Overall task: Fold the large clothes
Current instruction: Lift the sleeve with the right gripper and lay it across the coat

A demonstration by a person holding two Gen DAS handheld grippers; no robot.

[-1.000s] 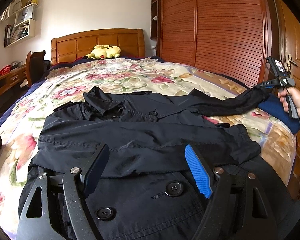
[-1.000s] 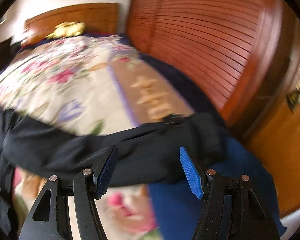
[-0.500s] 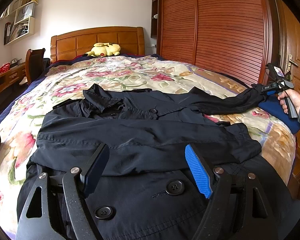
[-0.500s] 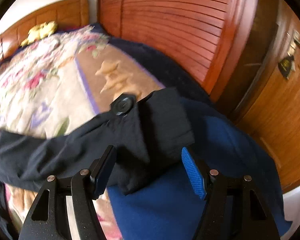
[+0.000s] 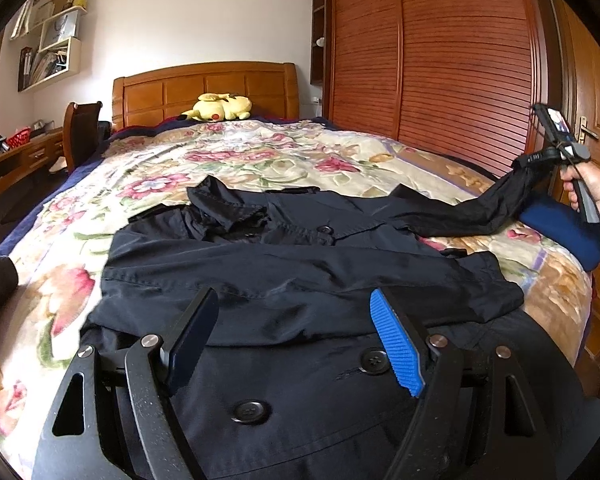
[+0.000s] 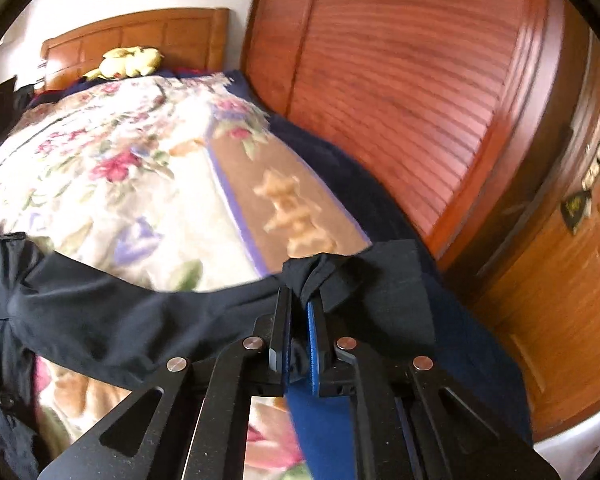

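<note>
Black coat (image 5: 308, 280) is lying across the bed (image 5: 260, 152) while I'm clamping its cuff (image 6: 340, 276) in the right gripper (image 6: 299, 320), left gripper (image 5: 300, 344) hovering released, and that thin pinch risks slipping.

black coat (image 5: 300, 280) | buttoned front up, spread on bed | one sleeve (image 5: 480, 216) stretched sideways, cuff lifted

A home bedroom: a wide bed (image 5: 548, 276) with a carved wooden headboard (image 5: 204, 88) and floral quilt (image 5: 236, 160), a yellow plush toy (image 5: 220, 107) at its head, a slatted wooden wardrobe (image 5: 440, 60) alongside, wall shelves (image 5: 52, 64) of books, and a desk (image 5: 16, 156) with chair (image 5: 80, 132).
</note>
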